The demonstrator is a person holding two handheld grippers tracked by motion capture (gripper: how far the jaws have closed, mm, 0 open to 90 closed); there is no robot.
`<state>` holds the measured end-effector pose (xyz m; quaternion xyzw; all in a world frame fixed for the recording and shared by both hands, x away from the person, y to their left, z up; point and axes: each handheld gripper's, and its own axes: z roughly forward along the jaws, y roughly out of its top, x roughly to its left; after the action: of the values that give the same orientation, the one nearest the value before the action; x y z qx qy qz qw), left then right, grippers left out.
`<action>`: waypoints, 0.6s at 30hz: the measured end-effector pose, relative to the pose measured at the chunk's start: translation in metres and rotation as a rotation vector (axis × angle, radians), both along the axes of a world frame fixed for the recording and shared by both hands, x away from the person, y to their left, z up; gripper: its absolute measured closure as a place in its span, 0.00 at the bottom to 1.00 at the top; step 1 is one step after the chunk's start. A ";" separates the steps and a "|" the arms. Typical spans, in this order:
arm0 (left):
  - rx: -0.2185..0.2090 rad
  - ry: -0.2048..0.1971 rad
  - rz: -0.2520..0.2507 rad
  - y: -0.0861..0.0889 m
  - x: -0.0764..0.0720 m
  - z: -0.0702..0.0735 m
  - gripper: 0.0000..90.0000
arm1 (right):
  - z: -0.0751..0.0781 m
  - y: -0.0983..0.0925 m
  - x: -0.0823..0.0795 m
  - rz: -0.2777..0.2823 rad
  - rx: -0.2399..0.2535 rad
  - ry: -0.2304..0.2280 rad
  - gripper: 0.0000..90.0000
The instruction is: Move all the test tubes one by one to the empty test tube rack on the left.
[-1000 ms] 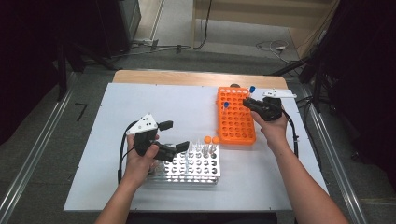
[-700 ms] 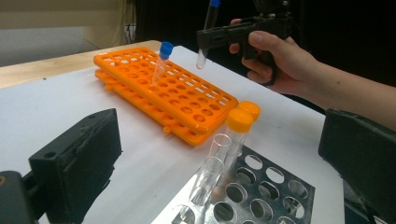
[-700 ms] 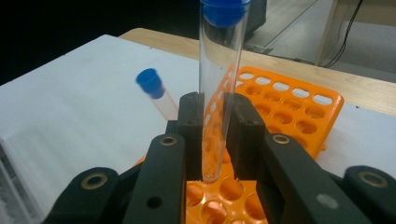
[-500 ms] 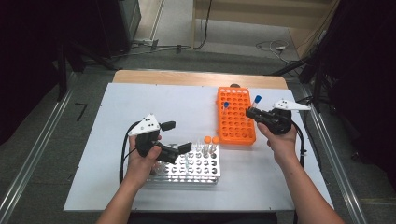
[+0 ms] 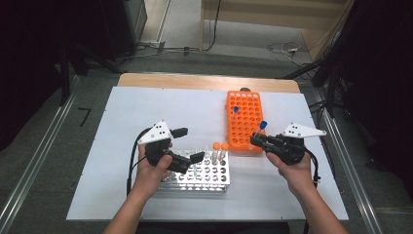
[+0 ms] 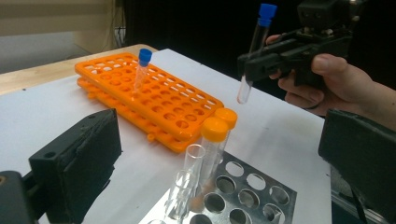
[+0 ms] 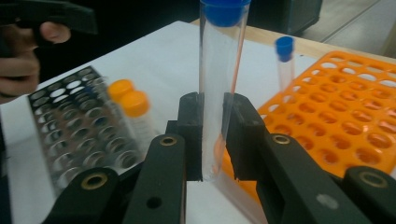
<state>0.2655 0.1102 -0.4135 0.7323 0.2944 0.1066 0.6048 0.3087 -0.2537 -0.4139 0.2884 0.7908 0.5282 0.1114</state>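
Note:
My right gripper [image 5: 255, 140] is shut on a clear tube with a blue cap [image 7: 219, 84], held upright just off the near right corner of the orange rack [image 5: 245, 122]. A second blue-capped tube [image 5: 234, 113] stands in that rack. My left gripper [image 5: 189, 144] is open over the far edge of the metal rack [image 5: 199, 171], with nothing held. Two orange-capped tubes [image 6: 215, 135] and some clear open tubes [image 6: 191, 163] stand in the metal rack between its jaws. In the left gripper view the right gripper [image 6: 247, 63] holds its tube [image 6: 254, 42] above the table.
The white table top [image 5: 126, 117] stretches wide to the left and far side. A wooden strip [image 5: 185, 81] runs along its far edge. Metal rails and cables lie on the floor around the table.
My right gripper has carried the blue-capped tube along the orange rack's right side toward the person, to its near corner. The left gripper has stayed over the metal rack.

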 end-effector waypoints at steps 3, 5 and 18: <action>-0.003 -0.004 -0.002 -0.002 -0.001 0.002 0.00 | 0.001 0.004 -0.010 0.029 -0.007 0.000 0.83; -0.002 -0.006 -0.005 -0.003 -0.002 0.003 0.00 | 0.001 0.006 -0.014 0.048 -0.009 -0.002 0.83; 0.059 -0.007 0.003 -0.029 -0.009 0.009 0.19 | 0.002 0.021 -0.031 0.158 -0.013 0.000 0.83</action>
<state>0.2561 0.0809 -0.4049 0.7491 0.2900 0.1188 0.5837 0.2779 -0.2331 -0.4122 0.2243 0.8146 0.5302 0.0709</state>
